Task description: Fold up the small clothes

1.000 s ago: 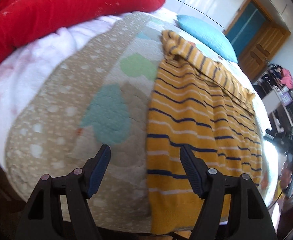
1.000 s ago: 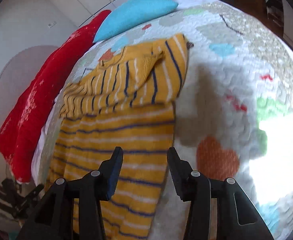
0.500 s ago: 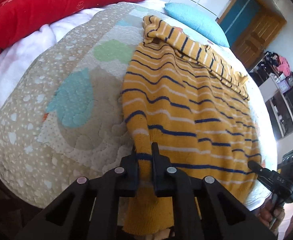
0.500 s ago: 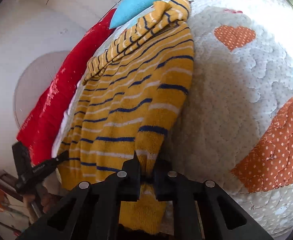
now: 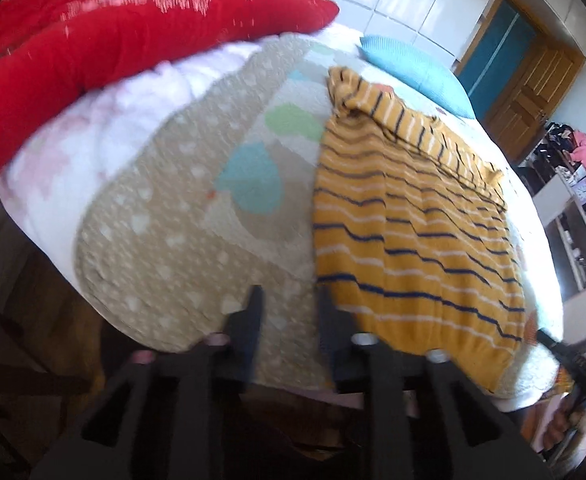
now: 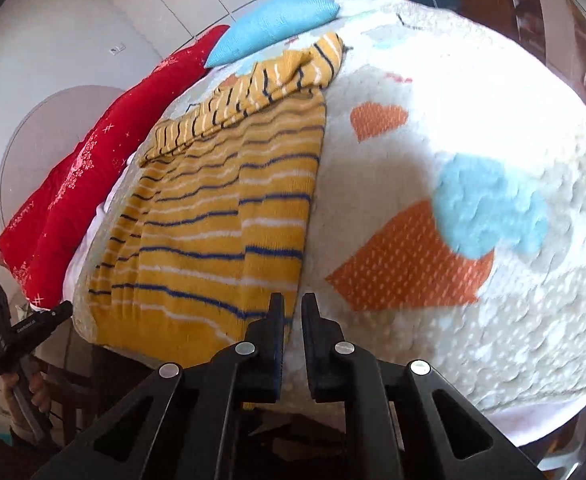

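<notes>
1. Left wrist view, blurred. Left gripper (image 5: 289, 300) low over the near edge of a quilt (image 5: 165, 240), jaws opening, nothing between them but quilt. Fingers released.
2. Same view. Yellow striped sweater (image 5: 405, 232) spread flat on the quilt, just right of the gripper, hem near, folded sleeves far. Red pillow (image 5: 113, 40) far left, blue pillow (image 5: 413, 68) beyond the sweater.
3. Right wrist view. Right gripper (image 6: 291, 320) at the sweater's near right corner, jaws clenched almost together. No cloth plainly caught between them.
4. Same view. Sweater (image 6: 221, 208) lying left of the gripper, reaching from the near bed edge toward the blue pillow. Bare quilt with heart patches to the right.
5. Step in hand, judged: body laid out smooth, ready for folding. Best done by pinching both hem corners evenly, lifting together, and carrying the hem far toward the sleeves with the stripes kept straight. Worth watching for a corner slipping or the knit bunching.
6. Writing: small white print on the left gripper's side, seen at near left in the right wrist view, too small to read. No other labels legible.
</notes>
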